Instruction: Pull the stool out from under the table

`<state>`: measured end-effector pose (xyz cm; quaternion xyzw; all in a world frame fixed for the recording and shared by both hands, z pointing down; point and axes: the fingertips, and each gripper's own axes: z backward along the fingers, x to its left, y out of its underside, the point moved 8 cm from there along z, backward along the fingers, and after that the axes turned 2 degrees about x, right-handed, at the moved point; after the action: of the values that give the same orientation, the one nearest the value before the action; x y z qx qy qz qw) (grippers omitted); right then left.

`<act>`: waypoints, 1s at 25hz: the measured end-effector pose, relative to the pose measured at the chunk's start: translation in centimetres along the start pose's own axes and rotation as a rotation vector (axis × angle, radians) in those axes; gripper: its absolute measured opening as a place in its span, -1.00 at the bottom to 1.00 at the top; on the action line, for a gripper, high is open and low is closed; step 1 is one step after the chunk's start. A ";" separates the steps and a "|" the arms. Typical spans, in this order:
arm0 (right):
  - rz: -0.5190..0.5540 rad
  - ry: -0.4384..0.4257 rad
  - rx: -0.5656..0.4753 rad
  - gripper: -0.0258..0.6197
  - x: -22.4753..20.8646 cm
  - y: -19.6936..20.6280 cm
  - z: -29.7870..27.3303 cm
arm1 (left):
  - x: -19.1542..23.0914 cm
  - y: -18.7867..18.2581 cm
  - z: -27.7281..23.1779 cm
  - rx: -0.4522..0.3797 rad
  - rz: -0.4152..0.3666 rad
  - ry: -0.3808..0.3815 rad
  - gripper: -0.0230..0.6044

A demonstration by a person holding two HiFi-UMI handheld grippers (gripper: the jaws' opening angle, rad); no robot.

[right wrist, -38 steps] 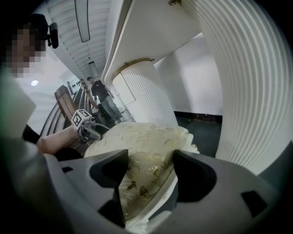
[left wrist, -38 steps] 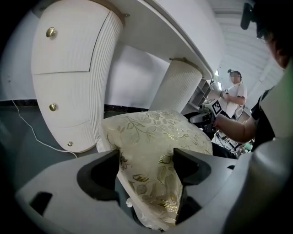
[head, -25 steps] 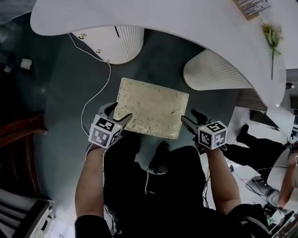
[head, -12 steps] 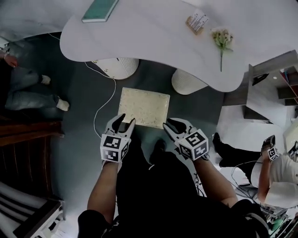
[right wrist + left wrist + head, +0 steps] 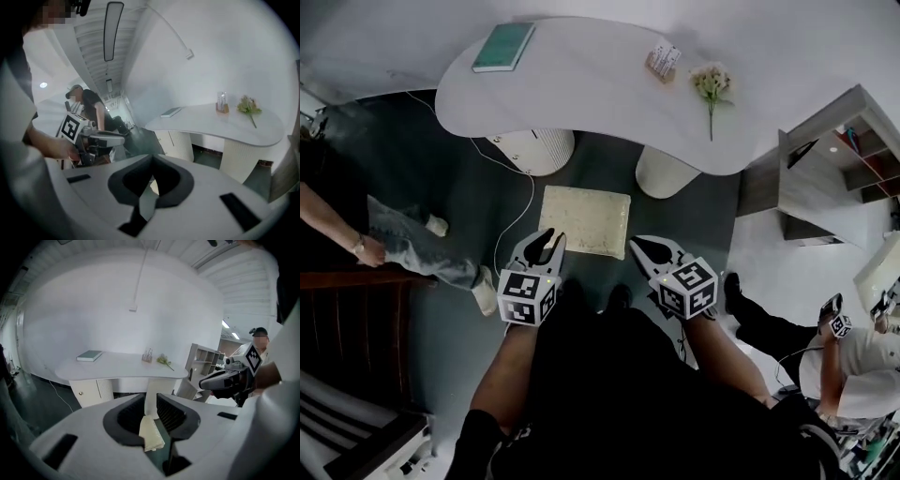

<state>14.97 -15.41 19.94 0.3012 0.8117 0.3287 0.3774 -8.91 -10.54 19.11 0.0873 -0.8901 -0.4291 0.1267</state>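
The stool (image 5: 586,220), a square cream-topped seat, stands on the dark floor just in front of the white table (image 5: 581,89), between its two ribbed legs. My left gripper (image 5: 546,242) hovers above the stool's near left corner, apart from it; its jaws are closing, a narrow gap still shows, and nothing is between them. My right gripper (image 5: 645,248) hangs by the near right corner, shut and empty. In the left gripper view the stool (image 5: 151,434) shows through the slit of the left gripper (image 5: 151,397). The right gripper (image 5: 152,159) shows its jaws met.
On the table lie a green book (image 5: 502,46), a small holder (image 5: 662,60) and a flower (image 5: 711,86). A white cable (image 5: 520,202) runs across the floor left of the stool. A person's legs (image 5: 403,234) are at left, another person (image 5: 825,347) and a shelf unit (image 5: 834,159) at right.
Both grippers have let go of the stool's near corners, lifted away and narrowed their jaws. The view has pulled back from the table. A person's legs have come in at left.
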 end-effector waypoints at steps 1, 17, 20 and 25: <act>0.005 0.018 -0.010 -0.91 0.4 -0.4 0.5 | 0.0 -0.3 0.0 0.001 -0.001 0.022 -0.66; 0.130 0.153 -0.113 -0.91 11.0 -5.3 0.1 | 6.3 -3.9 6.4 -0.151 -0.069 0.071 -0.85; 0.157 0.133 -0.158 -0.91 10.9 -6.8 0.1 | 6.3 -3.2 7.7 -0.137 -0.088 0.047 -0.85; 0.199 0.102 -0.201 -0.91 8.8 -9.9 1.7 | 6.2 -4.0 8.8 -0.149 -0.053 -0.015 -0.88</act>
<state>9.26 -14.31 7.93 0.3236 0.7590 0.4590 0.3294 -17.28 -8.16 11.62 0.0981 -0.8539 -0.4980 0.1148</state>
